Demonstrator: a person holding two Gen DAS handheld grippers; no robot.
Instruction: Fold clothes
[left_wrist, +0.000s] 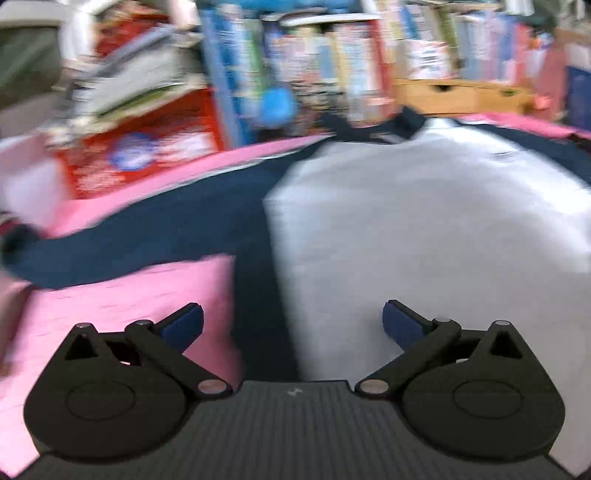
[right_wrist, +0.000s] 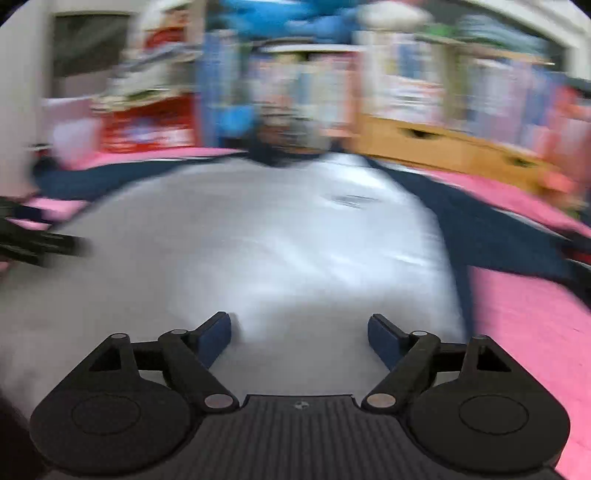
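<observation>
A grey shirt with navy sleeves and collar (left_wrist: 424, 229) lies spread flat on a pink sheet (left_wrist: 122, 310), its collar at the far end. My left gripper (left_wrist: 291, 325) hangs open over the shirt's near left side, where the navy sleeve band meets the grey body; nothing is between its fingers. In the right wrist view the same shirt (right_wrist: 280, 236) fills the middle. My right gripper (right_wrist: 299, 338) is open above the grey body near its hem, empty. The other gripper (right_wrist: 33, 243) shows blurred at the left edge. Both views are motion-blurred.
Behind the pink sheet (right_wrist: 532, 325) stand crowded bookshelves (left_wrist: 332, 62), a red box (left_wrist: 140, 147) at the left and a low wooden drawer unit (left_wrist: 458, 96) at the right. The shirt's right navy sleeve (right_wrist: 491, 225) stretches toward the sheet's right edge.
</observation>
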